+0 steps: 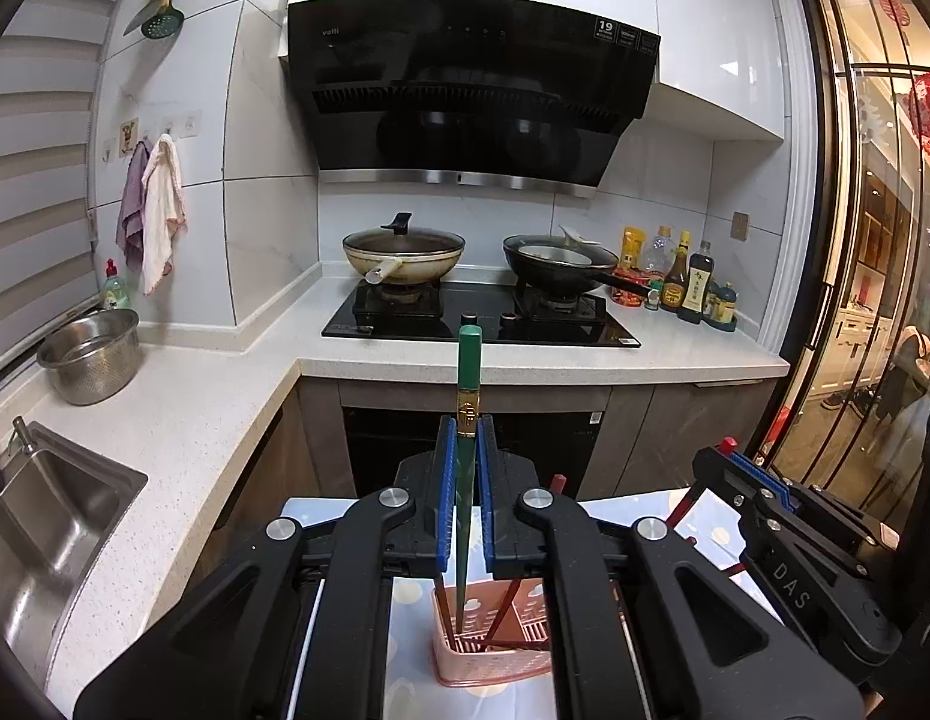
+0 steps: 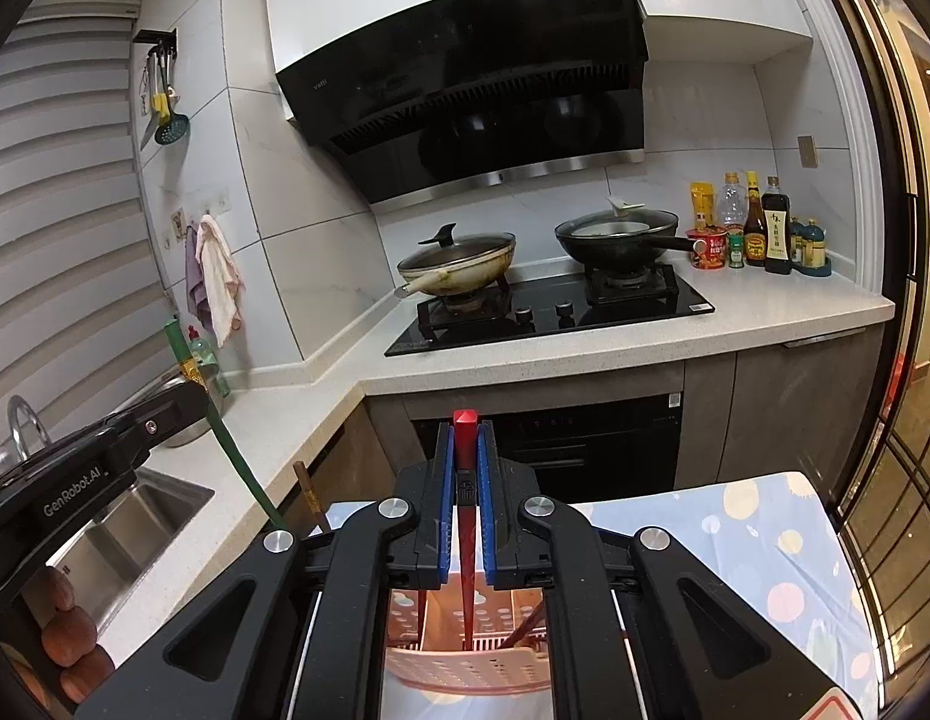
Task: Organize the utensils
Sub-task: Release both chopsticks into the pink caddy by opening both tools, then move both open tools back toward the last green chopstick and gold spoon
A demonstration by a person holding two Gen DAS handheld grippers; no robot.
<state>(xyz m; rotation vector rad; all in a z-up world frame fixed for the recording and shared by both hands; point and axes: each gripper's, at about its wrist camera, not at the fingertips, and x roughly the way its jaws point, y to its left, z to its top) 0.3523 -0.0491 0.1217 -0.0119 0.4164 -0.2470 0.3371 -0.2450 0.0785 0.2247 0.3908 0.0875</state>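
We pinch a green chopstick (image 1: 468, 384) in the left tool (image 1: 465, 468) and a red chopstick (image 2: 465, 468) in the right tool (image 2: 465, 480), both upright, tips inside the pink basket (image 1: 495, 660) directly below.

The left claw (image 1: 465, 438) is clamped on a green chopstick (image 1: 468, 378), which stands nearly upright with its lower tip inside the pink slotted holder (image 1: 495, 660). Reddish-brown chopsticks (image 1: 506, 612) lean in the same holder. The holder stands on a dotted cloth (image 1: 714, 531). At the right, the other claw (image 1: 729, 462) grips a red chopstick (image 1: 684, 510).
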